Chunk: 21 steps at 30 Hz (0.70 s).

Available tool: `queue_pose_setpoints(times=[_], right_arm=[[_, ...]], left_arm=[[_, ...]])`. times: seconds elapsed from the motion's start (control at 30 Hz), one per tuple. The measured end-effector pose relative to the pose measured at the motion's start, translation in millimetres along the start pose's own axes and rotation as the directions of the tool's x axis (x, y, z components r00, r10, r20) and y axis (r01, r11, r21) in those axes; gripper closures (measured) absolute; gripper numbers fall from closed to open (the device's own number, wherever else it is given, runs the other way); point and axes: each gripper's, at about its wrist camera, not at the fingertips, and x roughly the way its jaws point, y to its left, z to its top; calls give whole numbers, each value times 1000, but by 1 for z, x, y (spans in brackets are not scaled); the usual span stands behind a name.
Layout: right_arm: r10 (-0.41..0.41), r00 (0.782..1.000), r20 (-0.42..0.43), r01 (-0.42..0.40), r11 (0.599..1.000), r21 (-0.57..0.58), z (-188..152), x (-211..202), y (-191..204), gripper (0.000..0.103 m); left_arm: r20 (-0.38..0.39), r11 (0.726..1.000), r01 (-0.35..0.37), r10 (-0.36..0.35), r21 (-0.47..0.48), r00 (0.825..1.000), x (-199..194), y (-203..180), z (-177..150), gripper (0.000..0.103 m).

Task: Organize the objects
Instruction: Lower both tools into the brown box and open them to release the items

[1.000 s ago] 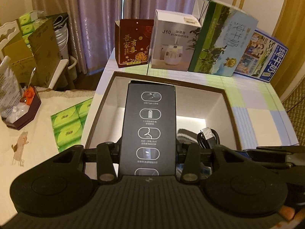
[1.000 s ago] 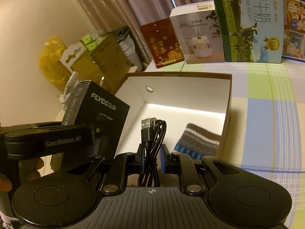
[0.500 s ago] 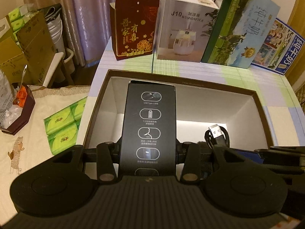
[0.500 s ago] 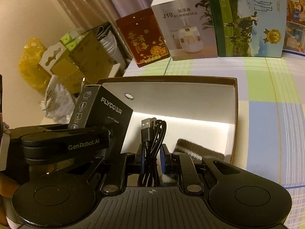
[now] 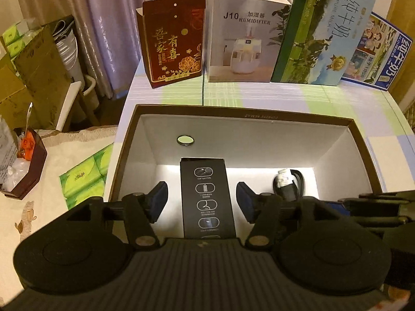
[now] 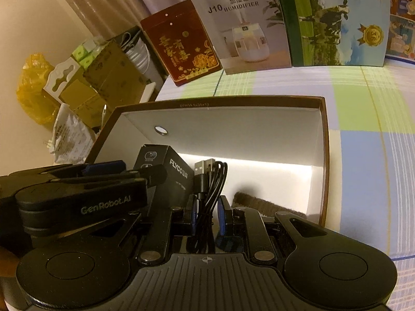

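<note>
A slim black box with white icons (image 5: 205, 197) stands inside the brown-rimmed white carton (image 5: 243, 116), near its left side. My left gripper (image 5: 201, 200) straddles it. Its jaws are opening, and both blue pads (image 5: 158, 199) stand clear of the box's sides. In the right wrist view the same FLYCO-marked black box (image 6: 171, 178) shows beside the coiled black USB cable (image 6: 207, 178). My right gripper (image 6: 208, 215) is shut on that cable and holds it over the inside of the carton (image 6: 324, 155). A brown striped knit piece (image 6: 262, 202) lies on the carton floor.
Along the back of the checked tablecloth (image 5: 337, 98) stand a red gift box (image 5: 172, 44), a humidifier box (image 5: 243, 36) and milk cartons (image 5: 324, 33). Green tissue packs (image 5: 85, 178) and a dark tray (image 5: 28, 171) lie to the left. Cardboard boxes (image 6: 109, 77) are stacked beyond.
The left jaws have spread off the black box, which now sits lower inside the carton. Both grippers have moved forward and down towards the carton. The right one still clamps the cable.
</note>
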Motion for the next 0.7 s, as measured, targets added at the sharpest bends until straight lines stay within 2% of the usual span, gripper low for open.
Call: queue_pose_setpoints(times=[0.33,0.7], right_arm=[[11,1000,19,-10,999,-33,2,-8,2,87],[-2,998,65,12,987,-163,-15,-37,15,60]], left_arm=[[22,1000,9,-9,-17,1000,-19,5,-4,38],[48,999,19,-17,-40,999,-51,8,-22,32]])
